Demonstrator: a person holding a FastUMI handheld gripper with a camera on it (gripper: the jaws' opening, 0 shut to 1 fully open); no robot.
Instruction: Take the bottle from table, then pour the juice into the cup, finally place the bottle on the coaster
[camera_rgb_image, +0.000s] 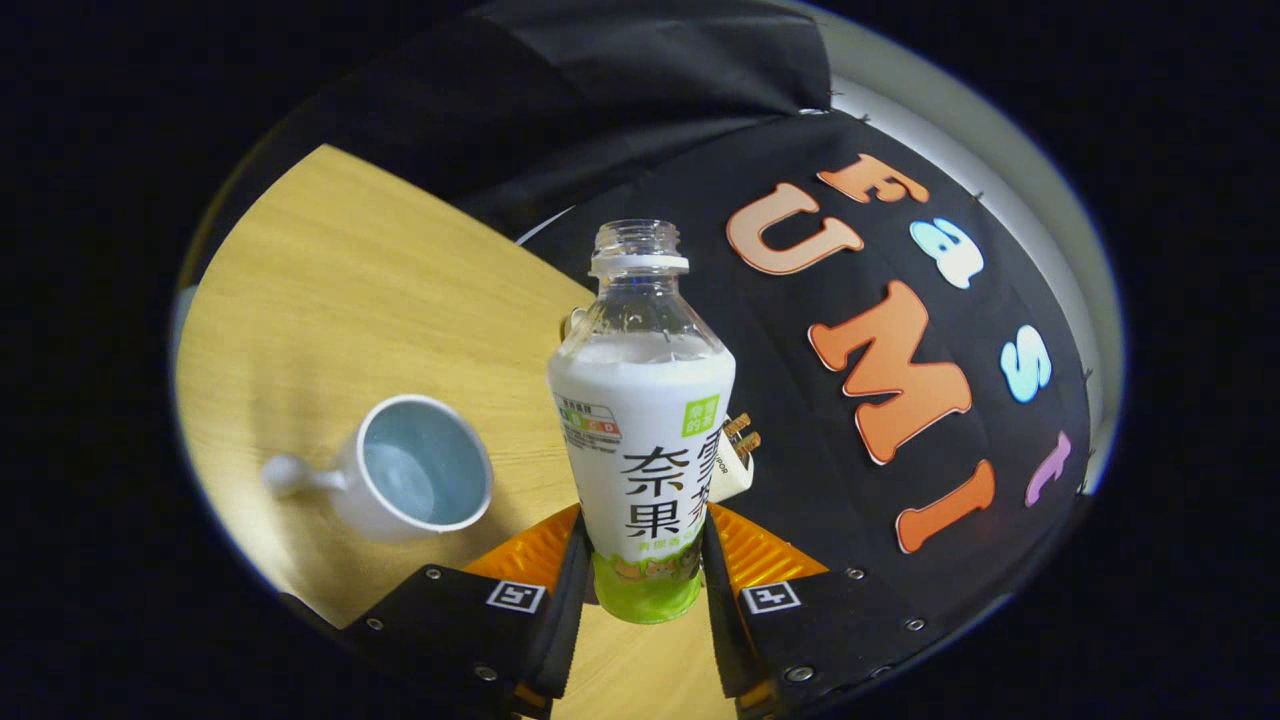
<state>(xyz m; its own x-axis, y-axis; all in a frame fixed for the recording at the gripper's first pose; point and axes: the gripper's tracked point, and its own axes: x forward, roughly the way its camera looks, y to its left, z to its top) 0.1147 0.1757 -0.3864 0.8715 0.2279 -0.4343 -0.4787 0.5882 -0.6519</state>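
Note:
A clear uncapped bottle (642, 420) with a white and green label stands between my fingers, and my gripper (645, 565) is shut on its lower part. White liquid fills it up to the shoulder. The whole view is tilted, so the bottle is held off the wooden table (330, 300). A white cup (415, 470) with a pale blue inside and a handle sits on the table, to the left of the bottle and just ahead of the left finger. Behind the bottle peeks a small white item with brown parts (737, 455); what it is I cannot tell.
The booth's black cloth wall (700, 120) rises behind the table and to the right. Bare wooden tabletop stretches beyond the cup toward the far edge.

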